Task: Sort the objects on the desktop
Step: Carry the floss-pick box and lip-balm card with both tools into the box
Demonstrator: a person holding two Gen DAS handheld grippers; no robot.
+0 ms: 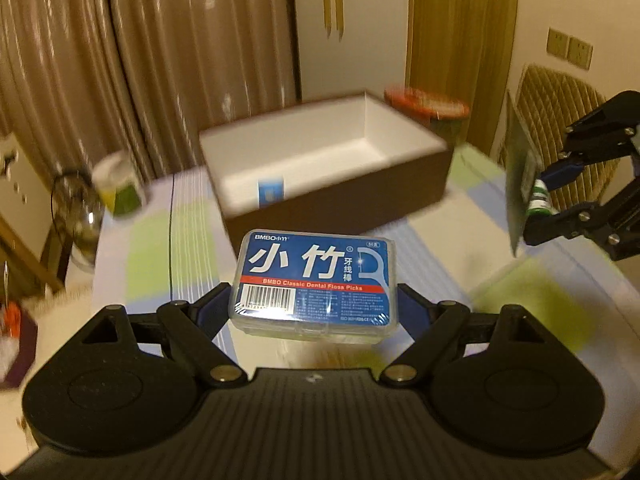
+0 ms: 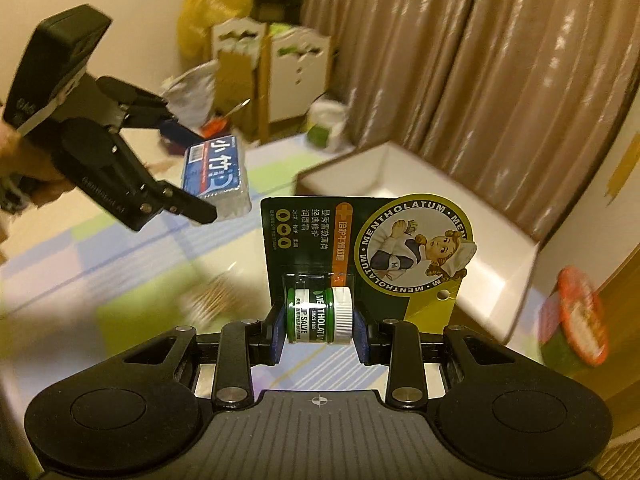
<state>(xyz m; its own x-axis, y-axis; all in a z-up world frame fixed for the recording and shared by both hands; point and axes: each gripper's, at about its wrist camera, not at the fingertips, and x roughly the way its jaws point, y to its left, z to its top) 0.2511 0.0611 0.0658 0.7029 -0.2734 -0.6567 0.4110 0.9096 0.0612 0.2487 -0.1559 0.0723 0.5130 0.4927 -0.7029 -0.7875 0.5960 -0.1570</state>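
My left gripper (image 1: 314, 304) is shut on a clear dental floss pick box (image 1: 316, 284) with a blue label, lifted above the table. The same floss box (image 2: 216, 176) shows in the right wrist view, clamped in the left gripper (image 2: 192, 168) at the upper left. My right gripper (image 2: 320, 330) is shut on a lip salve blister pack (image 2: 360, 248), its pads pressing the little green jar (image 2: 318, 314). That pack (image 1: 524, 184) hangs in the right gripper (image 1: 546, 200) at the right edge. A brown cardboard box (image 1: 332, 196) with a white inside stands open behind both.
A checked cloth covers the table (image 1: 152, 256). An orange-lidded tub (image 1: 432, 108) sits behind the box's right corner, a white and green roll (image 1: 120, 188) at the far left. Curtains (image 1: 120, 60) hang behind. A small blue item (image 1: 271, 192) lies inside the box.
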